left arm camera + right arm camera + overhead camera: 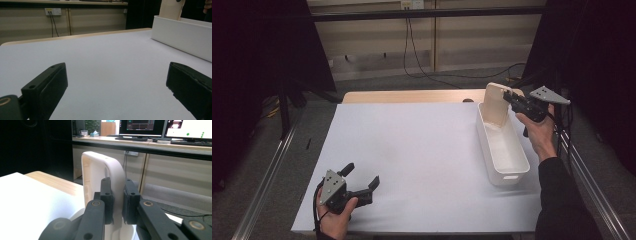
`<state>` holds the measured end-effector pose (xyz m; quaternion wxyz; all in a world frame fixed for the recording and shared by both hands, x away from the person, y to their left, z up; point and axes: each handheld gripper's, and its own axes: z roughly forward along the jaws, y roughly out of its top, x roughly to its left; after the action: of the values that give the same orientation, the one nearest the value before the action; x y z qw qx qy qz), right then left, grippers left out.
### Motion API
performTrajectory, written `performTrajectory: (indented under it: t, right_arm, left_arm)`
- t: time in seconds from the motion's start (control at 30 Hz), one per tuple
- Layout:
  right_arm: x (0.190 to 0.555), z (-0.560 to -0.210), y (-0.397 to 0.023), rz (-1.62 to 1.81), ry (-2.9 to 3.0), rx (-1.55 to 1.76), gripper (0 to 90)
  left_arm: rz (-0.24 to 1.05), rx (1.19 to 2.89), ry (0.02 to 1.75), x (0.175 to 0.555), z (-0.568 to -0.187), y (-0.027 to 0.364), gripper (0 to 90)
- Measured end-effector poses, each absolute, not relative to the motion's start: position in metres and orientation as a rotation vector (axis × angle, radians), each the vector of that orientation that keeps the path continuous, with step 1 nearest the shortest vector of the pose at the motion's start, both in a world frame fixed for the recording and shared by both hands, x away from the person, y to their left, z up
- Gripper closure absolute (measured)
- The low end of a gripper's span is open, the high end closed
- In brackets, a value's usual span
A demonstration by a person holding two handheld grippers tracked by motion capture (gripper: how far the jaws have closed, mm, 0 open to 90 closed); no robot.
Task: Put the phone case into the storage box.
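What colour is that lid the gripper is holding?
Cream lid, paler than the white box; right gripper view shows it best.

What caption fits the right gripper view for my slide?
Right gripper shut on the rim of an upright cream lid, above the white bin.

Cream lid (100, 170) bottom hidden behind tongs, white bin (185, 37) cut off at right edge
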<state>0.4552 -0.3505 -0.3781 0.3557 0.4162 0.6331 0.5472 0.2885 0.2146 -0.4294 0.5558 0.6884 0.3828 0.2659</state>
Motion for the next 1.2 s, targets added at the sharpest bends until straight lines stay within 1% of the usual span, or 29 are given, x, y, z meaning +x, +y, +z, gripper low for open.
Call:
performTrajectory:
  t: [0.57,0.9,1.2]
  right_arm:
    - [0.463,-0.390,-0.339,1.360,1.654,1.062,80.9]
    - [0.467,-0.395,-0.341,1.331,1.652,1.067,80.5]
    - [0.473,-0.396,-0.345,1.285,1.637,1.105,75.2]
  left_arm:
    - [0.635,1.626,0.905,0.289,-0.429,0.214,4.0]
    - [0.628,1.630,0.904,0.290,-0.430,0.214,4.2]
    - [0.630,1.633,0.907,0.290,-0.430,0.213,4.3]
